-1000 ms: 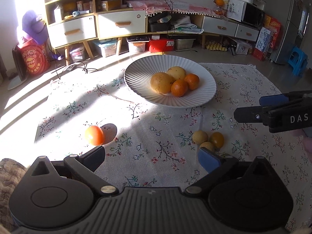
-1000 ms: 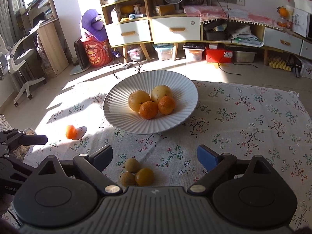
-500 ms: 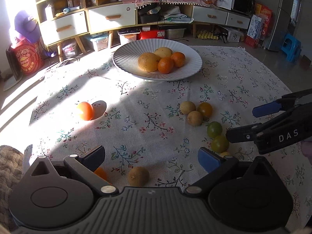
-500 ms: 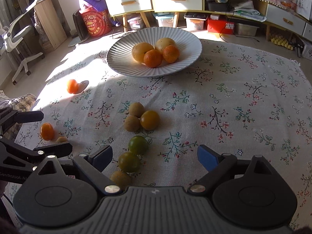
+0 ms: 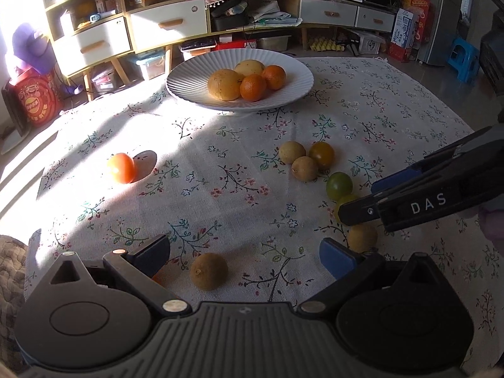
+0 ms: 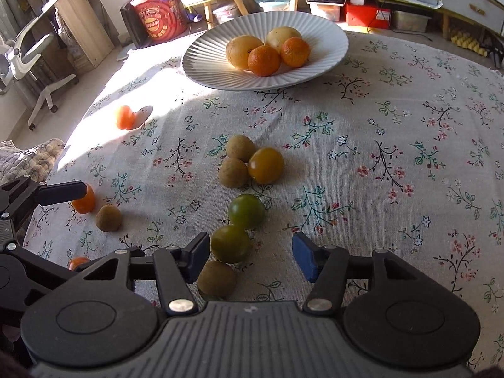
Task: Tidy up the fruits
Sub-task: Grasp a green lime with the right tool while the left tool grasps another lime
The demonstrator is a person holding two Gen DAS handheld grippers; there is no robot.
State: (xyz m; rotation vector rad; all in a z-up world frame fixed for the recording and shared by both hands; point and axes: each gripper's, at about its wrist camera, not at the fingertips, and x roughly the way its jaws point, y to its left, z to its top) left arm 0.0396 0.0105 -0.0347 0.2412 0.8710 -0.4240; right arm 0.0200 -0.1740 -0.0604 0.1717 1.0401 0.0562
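Note:
A white ribbed plate (image 5: pixel 189 85) (image 6: pixel 204 63) holds several yellow and orange fruits at the far side of the floral tablecloth. Loose fruits lie on the cloth: a red-orange one (image 5: pixel 121 168) (image 6: pixel 124 117) in sunlight, a cluster of three brownish and amber ones (image 5: pixel 304 157) (image 6: pixel 249 165), two green ones (image 6: pixel 245 211) (image 6: pixel 230 243), and brown ones (image 5: pixel 208 271) (image 6: pixel 216 278). My left gripper (image 5: pixel 244 253) is open, with a brown fruit between its jaws. My right gripper (image 6: pixel 250 256) is open just above a green fruit and a brown fruit.
A small orange fruit (image 6: pixel 83 201) and a brown one (image 6: pixel 108 218) lie by the left gripper's finger in the right wrist view. Shelves and drawers (image 5: pixel 170 25) stand behind the table. An office chair (image 6: pixel 28 53) is at the left.
Both grippers have pulled back towards the near edge and lowered. More loose fruits have come into view near the jaws. No fruit has been moved.

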